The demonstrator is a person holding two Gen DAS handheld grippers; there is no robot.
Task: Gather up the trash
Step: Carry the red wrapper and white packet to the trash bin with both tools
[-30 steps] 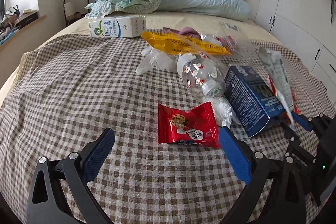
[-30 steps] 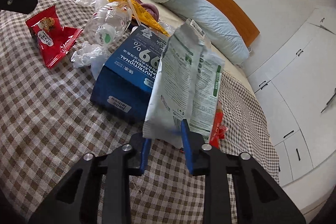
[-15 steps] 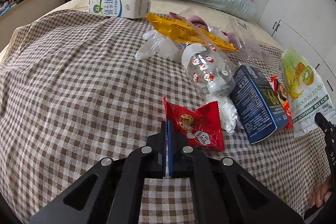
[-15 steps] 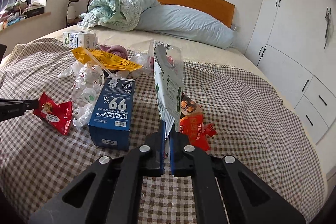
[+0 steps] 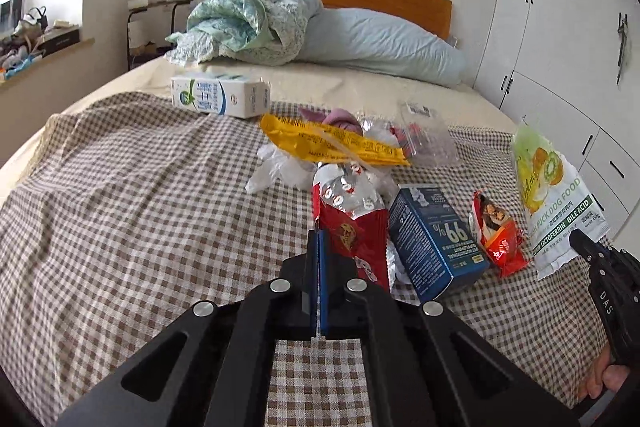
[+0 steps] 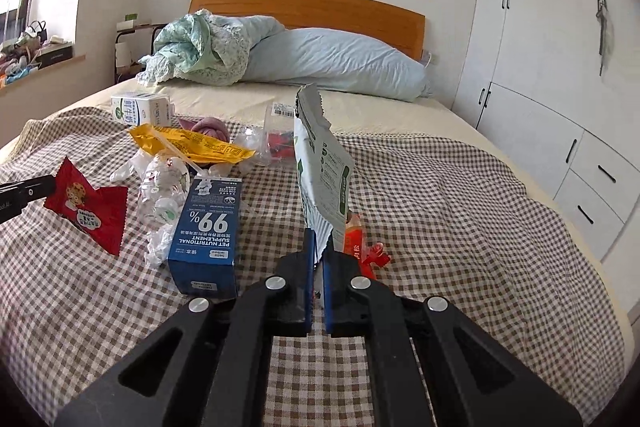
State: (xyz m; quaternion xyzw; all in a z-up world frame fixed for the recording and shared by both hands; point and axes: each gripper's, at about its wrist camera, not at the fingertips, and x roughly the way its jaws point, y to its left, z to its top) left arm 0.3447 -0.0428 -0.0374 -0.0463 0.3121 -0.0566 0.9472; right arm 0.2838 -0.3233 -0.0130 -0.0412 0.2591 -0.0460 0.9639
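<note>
My left gripper (image 5: 319, 247) is shut on the red cookie wrapper (image 5: 354, 235) and holds it up off the checked bedspread; the wrapper also shows in the right wrist view (image 6: 90, 205). My right gripper (image 6: 318, 251) is shut on the white and green dog food bag (image 6: 322, 171), held upright; the bag also shows in the left wrist view (image 5: 554, 195). On the bed lie a blue supplement box (image 6: 208, 223), a crushed clear bottle (image 6: 162, 187), a yellow wrapper (image 6: 192, 147), an orange-red snack wrapper (image 5: 496, 231) and a milk carton (image 5: 220, 97).
Crumpled white tissue (image 6: 158, 243) and a clear plastic tray (image 6: 280, 135) lie among the trash. A pillow (image 6: 340, 63) and bunched blanket (image 6: 204, 47) sit at the headboard. White wardrobes (image 6: 560, 67) stand to the right, a windowsill with clutter (image 5: 32, 35) to the left.
My left gripper shut on the red cookie wrapper and lifted it off the bedspread. My right gripper tightened on the dog food bag and raised it upright.
</note>
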